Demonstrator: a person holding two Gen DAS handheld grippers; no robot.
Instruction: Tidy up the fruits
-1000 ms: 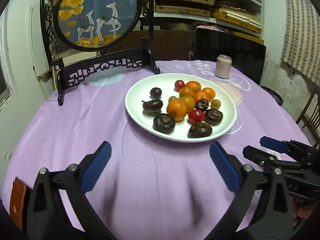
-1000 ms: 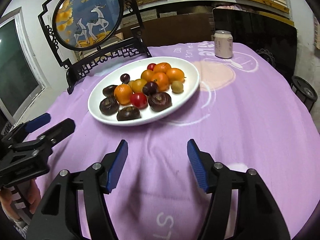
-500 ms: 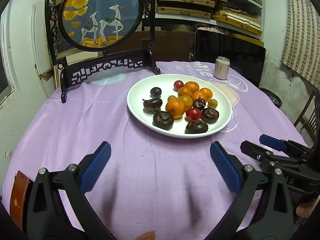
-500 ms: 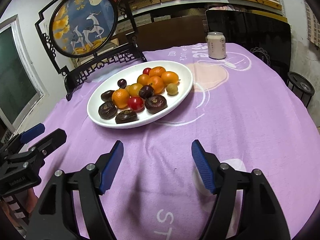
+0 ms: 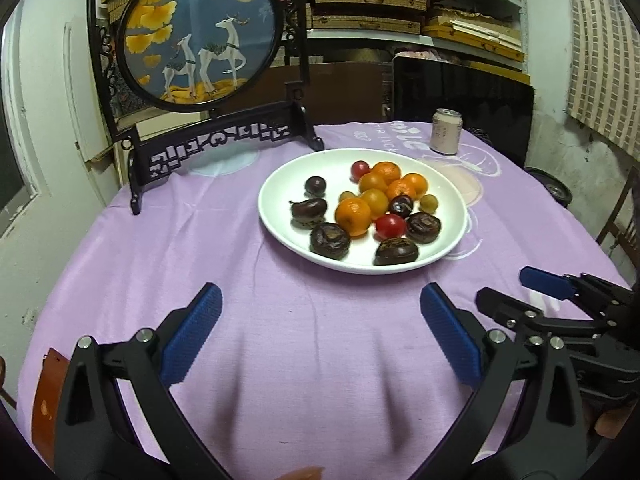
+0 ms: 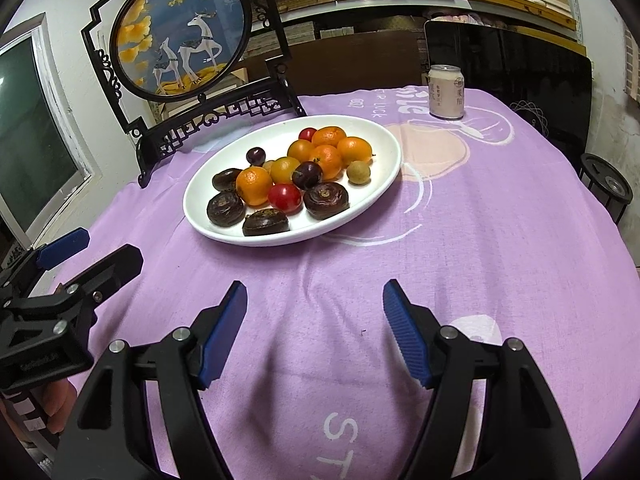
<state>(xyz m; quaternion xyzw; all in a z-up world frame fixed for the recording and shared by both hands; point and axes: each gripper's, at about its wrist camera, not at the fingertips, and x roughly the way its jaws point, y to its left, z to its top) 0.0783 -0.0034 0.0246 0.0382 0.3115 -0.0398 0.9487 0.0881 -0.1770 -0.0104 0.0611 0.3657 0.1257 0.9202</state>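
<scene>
A white plate [image 5: 276, 200] [image 6: 384, 140] on the purple tablecloth holds several oranges [image 5: 353, 216] [image 6: 253, 185], two red tomatoes [image 5: 390, 225] [image 6: 284, 197], dark brown water chestnuts [image 5: 330, 240] [image 6: 326, 199], dark plums and a small tan longan [image 6: 357, 171]. My left gripper [image 5: 320, 300] [image 6: 106, 246] hovers open over bare cloth in front of the plate, nothing between its blue pads. My right gripper [image 6: 314, 292] [image 5: 506, 286] is also open and empty, just right of the left one and short of the plate.
A black carved stand with a round deer picture [image 5: 200, 32] [image 6: 180, 32] rises behind the plate on the left. A drink can [image 5: 446, 131] [image 6: 446, 91] stands at the back right. Dark chair backs and shelves line the far side. The cloth falls away at the table's round edge.
The right gripper's jaws have spread a little wider. Both views have drawn back slightly from the plate. The fruits lie as before.
</scene>
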